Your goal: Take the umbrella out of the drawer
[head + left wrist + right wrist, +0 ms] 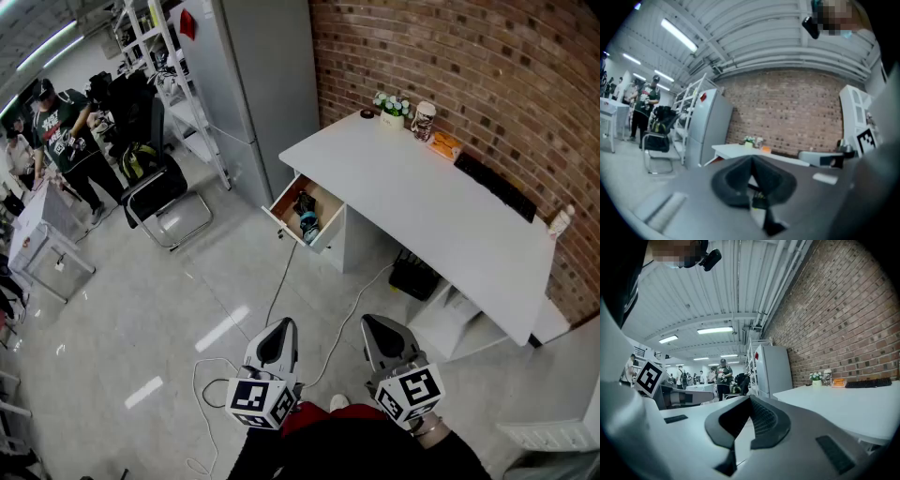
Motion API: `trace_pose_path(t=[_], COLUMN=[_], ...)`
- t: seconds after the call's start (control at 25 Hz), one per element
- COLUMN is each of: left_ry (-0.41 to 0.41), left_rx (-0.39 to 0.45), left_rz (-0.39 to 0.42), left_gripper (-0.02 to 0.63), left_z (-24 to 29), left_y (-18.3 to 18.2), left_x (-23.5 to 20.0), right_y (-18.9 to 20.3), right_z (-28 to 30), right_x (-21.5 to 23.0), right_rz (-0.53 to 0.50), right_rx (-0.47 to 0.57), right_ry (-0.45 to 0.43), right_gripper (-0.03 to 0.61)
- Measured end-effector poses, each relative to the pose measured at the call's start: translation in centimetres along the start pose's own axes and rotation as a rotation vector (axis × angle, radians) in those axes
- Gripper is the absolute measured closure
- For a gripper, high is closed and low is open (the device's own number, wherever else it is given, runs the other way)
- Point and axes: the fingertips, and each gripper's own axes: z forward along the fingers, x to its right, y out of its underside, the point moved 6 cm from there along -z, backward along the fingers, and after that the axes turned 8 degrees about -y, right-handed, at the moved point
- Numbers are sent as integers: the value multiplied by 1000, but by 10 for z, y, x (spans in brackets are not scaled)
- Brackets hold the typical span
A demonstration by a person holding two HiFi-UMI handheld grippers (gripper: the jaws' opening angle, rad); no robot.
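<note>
**Umbrella far ahead, left gripper a bit closer**

The drawer (285, 199) stands open under the white desk (422, 197), well apart from both grippers. A dark thing (303, 202) inside it may be the umbrella. It is too small to tell which way it lies. The left gripper (277, 330) and the right gripper (379, 328) both have their jaws pressed together, holding nothing. The drawer is straight ahead and a little nearer the left one.

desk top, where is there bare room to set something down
The desk is bare across its front and middle. Crowded only along the brick wall: flowerpot, cup, orange item, keyboard. The open drawer is cluttered.
</note>
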Motion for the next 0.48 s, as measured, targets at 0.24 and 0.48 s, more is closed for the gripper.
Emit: trace_pose_path(t=[0.24,0.48], left_ry=[1,4], left_rx=[-10,10], left_rz=[-6,32], left_gripper=[612,611], left_z=[3,19], left_y=[3,-3], left_x=[2,6], right_y=[-4,-3], right_z=[-5,-8], right_x=[7,27], right_rz=[12,43], right_rx=[7,27], right_ry=[10,23], right_gripper=[577,577])
